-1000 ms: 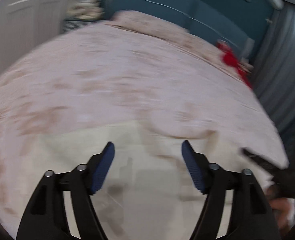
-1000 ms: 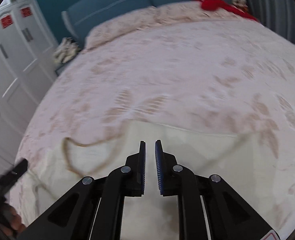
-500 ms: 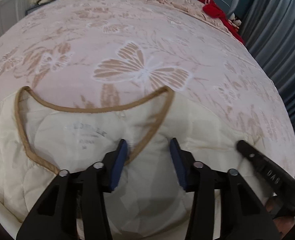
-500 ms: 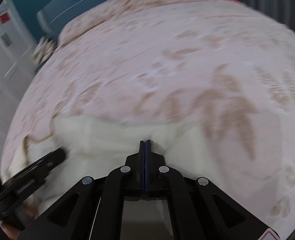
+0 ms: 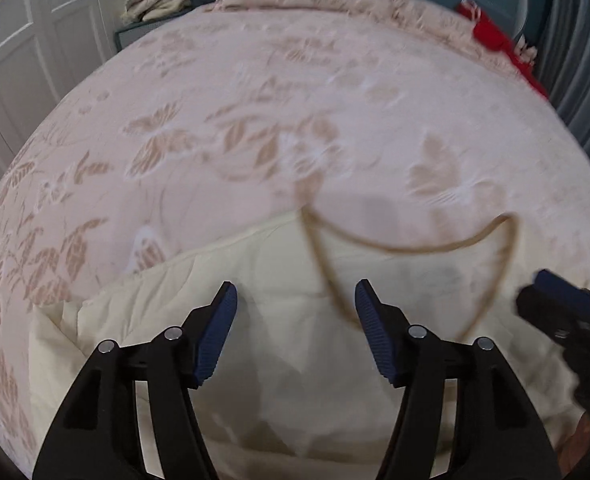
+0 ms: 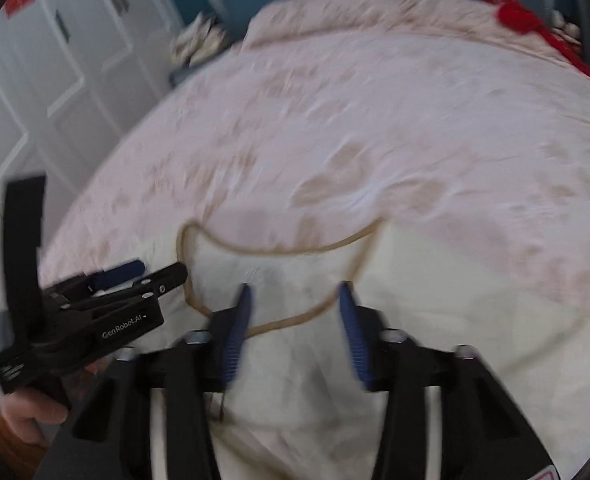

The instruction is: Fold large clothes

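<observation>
While both claws (image 5: 295,300) (image 6: 293,300) gape, just opening, cream garment (image 5: 287,360) on floral bedspread (image 5: 255,120), white wardrobe doors (image 6: 75,60).

Cream garment (image 5: 279,292) with tan neckline trim (image 5: 411,246), pink butterfly-patterned bedspread (image 5: 255,120)

Left hand-held gripper (image 5: 296,300) angled steeply downward, blue pads (image 5: 219,332) apart after just opening wider, nothing pinched between. Right hand-held gripper (image 6: 295,300) likewise tilted down, jaws parted a moderate way, having just been opening. Part of a hand (image 6: 35,408) glimpsed gripping the left handle.
</observation>
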The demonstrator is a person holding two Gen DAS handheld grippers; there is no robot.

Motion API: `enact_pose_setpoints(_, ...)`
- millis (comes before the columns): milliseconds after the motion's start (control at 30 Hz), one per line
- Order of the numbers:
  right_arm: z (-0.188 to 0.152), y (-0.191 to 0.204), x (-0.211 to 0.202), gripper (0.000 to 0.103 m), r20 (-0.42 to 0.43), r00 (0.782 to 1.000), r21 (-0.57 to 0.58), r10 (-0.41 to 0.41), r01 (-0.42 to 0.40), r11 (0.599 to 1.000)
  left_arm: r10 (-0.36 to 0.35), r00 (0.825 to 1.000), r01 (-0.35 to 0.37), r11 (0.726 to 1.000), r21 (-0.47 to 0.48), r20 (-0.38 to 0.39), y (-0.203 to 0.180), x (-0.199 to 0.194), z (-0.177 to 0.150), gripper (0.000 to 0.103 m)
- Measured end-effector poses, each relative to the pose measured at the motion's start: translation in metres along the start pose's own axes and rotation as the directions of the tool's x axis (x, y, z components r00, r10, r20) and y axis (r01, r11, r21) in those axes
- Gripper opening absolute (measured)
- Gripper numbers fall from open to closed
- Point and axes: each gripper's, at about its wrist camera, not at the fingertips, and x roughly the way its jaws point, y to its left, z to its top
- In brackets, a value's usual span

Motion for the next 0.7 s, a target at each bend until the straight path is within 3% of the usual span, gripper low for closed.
enact_pose_setpoints(33, -0.003, 0.005, 0.013, 0.013, -0.031, 1.0, -0.011, -0.004, 0.004, 1.0, 0.0, 1.0, 0.0, 1.0, 0.006, 0.002, 0.001, 0.003, -0.004, 0.058)
enact_pose_setpoints(100, -0.011, 0.009, 0.038, 0.008, -0.086, 0.995, -0.04, -0.043, 0.04, 0.998, 0.018, 0.999, -0.019, 0.999, 0.04, 0.028, -0.002, 0.007, -0.012, 0.058)
enact_pose_setpoints(200, -0.022, -0.002, 0.04, 0.0, -0.044, 0.996, -0.01, -0.083, 0.082, 0.997, 0.056, 0.995, -0.062, 0.996, 0.071, 0.078, -0.01, 0.011, -0.02, 0.06)
enact_pose_setpoints(367, -0.027, -0.022, 0.036, 0.0, 0.019, 0.993, 0.077, -0.116, 0.114, 0.99, 0.053, 0.992, -0.059, 0.997, 0.051, 0.117, -0.007, 0.011, -0.024, 0.06)
enact_pose_setpoints(533, -0.029, -0.013, 0.037, 0.0, 0.056, 0.979, 0.037, -0.197, 0.195, 0.98, 0.074, 0.987, -0.082, 0.996, 0.047, 0.144, -0.009, 0.012, -0.028, 0.06)
enact_pose_setpoints(700, -0.027, -0.022, 0.041, 0.0, 0.071, 0.983, 0.072, -0.169, 0.164, 0.984, 0.1, 0.98, -0.106, 0.994, 0.029, 0.17, -0.009, 0.012, -0.031, 0.061)
